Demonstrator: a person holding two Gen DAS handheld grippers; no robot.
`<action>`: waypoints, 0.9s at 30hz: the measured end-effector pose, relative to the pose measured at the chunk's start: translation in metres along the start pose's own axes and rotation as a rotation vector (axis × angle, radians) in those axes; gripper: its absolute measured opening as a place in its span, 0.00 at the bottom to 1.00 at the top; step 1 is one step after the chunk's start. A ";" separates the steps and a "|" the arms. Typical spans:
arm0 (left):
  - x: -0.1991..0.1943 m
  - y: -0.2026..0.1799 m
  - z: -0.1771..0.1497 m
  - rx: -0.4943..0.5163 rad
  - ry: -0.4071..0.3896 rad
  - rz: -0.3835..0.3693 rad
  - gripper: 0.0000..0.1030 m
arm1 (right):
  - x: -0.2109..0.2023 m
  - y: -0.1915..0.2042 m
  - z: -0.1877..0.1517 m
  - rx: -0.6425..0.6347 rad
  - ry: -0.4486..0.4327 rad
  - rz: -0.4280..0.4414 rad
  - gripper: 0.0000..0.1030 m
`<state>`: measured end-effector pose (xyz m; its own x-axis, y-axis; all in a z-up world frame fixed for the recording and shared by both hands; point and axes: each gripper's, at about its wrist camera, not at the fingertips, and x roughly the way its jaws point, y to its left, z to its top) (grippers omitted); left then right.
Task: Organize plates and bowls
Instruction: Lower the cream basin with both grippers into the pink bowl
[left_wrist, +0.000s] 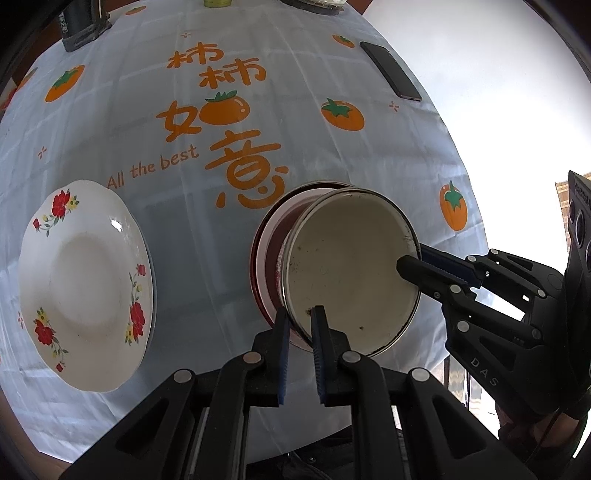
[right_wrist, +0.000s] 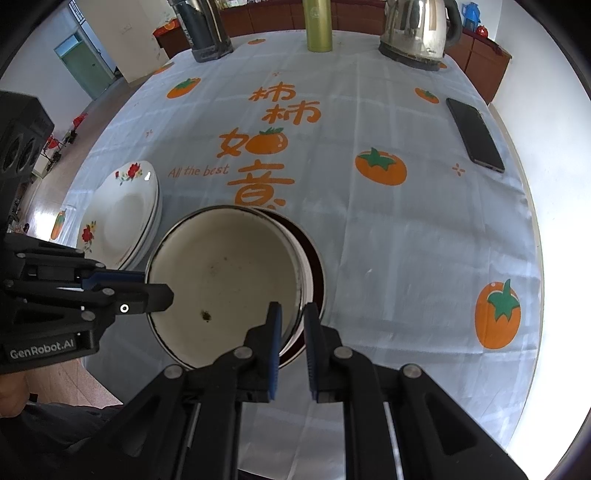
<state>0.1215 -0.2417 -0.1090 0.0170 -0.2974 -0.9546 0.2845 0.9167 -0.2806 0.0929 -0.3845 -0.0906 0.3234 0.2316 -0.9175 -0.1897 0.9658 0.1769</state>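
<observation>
A cream enamel bowl (left_wrist: 351, 269) (right_wrist: 225, 273) with a dark rim hangs over or rests in a dark red bowl (left_wrist: 264, 254) (right_wrist: 316, 266); I cannot tell whether they touch. My left gripper (left_wrist: 300, 321) (right_wrist: 151, 286) is shut on the cream bowl's rim on one side. On the opposite side, my right gripper (right_wrist: 293, 312) (left_wrist: 415, 258) is shut on the same rim. Each grip has one finger inside the bowl and one outside. To the left, a stack of white plates with red flowers (left_wrist: 85, 284) (right_wrist: 125, 218) lies on the tablecloth.
A black phone (left_wrist: 391, 70) (right_wrist: 474, 134) lies near the table's right edge. At the far side stand a steel kettle (right_wrist: 417, 33), a green bottle (right_wrist: 317, 26) and a dark flask (right_wrist: 207, 29). The persimmon-print cloth (right_wrist: 406, 229) covers the table.
</observation>
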 end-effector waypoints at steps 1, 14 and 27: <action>0.000 0.000 0.000 0.000 0.000 0.000 0.12 | 0.000 0.001 0.000 0.000 0.001 -0.001 0.13; 0.002 0.001 0.002 -0.011 0.008 -0.006 0.12 | 0.003 0.000 0.000 -0.001 0.004 -0.001 0.13; 0.009 0.004 0.007 -0.013 0.023 -0.017 0.12 | 0.006 -0.004 0.002 0.001 0.013 -0.001 0.13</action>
<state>0.1294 -0.2430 -0.1183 -0.0100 -0.3074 -0.9515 0.2718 0.9149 -0.2984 0.0980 -0.3870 -0.0960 0.3114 0.2295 -0.9222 -0.1888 0.9660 0.1767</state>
